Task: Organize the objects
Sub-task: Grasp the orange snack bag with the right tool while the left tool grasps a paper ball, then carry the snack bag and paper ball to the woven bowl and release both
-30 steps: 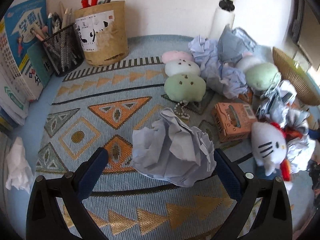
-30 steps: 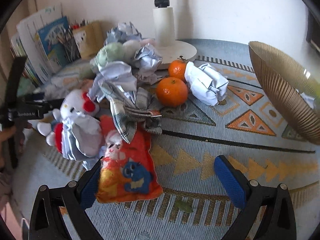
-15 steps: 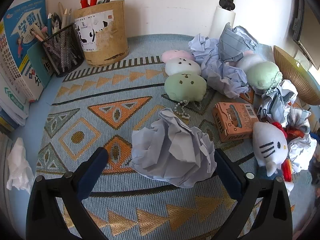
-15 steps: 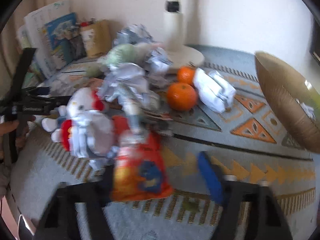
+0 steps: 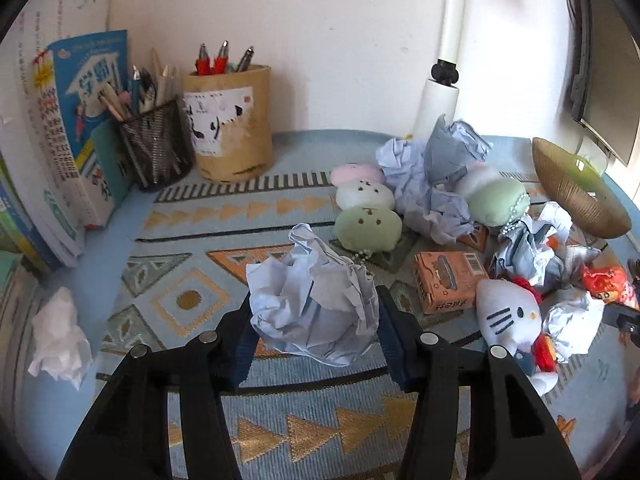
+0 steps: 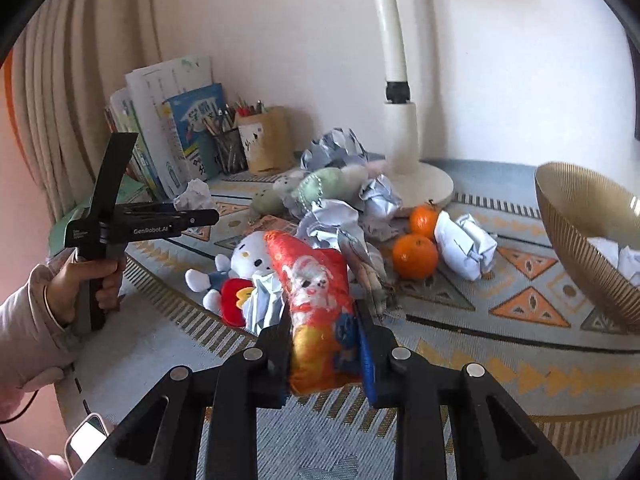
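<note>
Left wrist: left gripper closing on crumpled paper ball btwn pads; squeeze gently. Right gripper pinches snack bag; lift straight, clear Hello Kitty plush just left.

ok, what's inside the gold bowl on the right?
The gold bowl holds crumpled white paper, seen past its rim in the right wrist view. The bowl's near wall hides whatever lies deeper inside.
</note>
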The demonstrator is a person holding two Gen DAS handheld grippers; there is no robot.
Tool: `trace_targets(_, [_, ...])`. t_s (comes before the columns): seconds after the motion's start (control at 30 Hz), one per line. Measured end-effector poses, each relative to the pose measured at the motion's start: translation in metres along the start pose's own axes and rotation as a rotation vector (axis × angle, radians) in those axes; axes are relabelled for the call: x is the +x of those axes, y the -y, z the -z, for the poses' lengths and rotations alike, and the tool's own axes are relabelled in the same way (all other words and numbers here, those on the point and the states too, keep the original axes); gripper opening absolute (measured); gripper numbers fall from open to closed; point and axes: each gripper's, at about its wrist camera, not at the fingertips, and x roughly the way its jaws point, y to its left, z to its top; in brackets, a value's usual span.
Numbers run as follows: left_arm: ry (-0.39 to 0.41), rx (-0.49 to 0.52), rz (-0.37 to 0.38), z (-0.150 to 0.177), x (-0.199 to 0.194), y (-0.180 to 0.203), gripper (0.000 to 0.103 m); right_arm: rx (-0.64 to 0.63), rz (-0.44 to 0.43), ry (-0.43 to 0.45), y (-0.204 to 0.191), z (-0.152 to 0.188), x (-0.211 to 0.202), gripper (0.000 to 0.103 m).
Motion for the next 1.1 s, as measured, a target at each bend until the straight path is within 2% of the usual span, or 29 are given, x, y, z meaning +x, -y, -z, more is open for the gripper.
trace_targets(0.07, [0.003,0.011,-0.008,-0.001,0.002,-0.020,0.051,-0.019,0.003,0.020,-0.004,0.001,-0.003,0.026])
trace_targets(0.37, [0.030,0.041,-0.002,-0.007,0.007,-0.034,0.052,0.002,-0.023,0.132,0.004,0.002,-0.022,0.026])
trace_targets(0.6, [0.018,0.018,-0.005,-0.007,0.010,-0.040,0.052,0.051,-0.041,0.144,0.013,0.003,-0.026,0.026])
trace_targets(1.1, [0.002,0.037,-0.023,-0.007,0.014,-0.039,0.052,0.096,-0.053,0.162,0.021,0.005,-0.032,0.026])
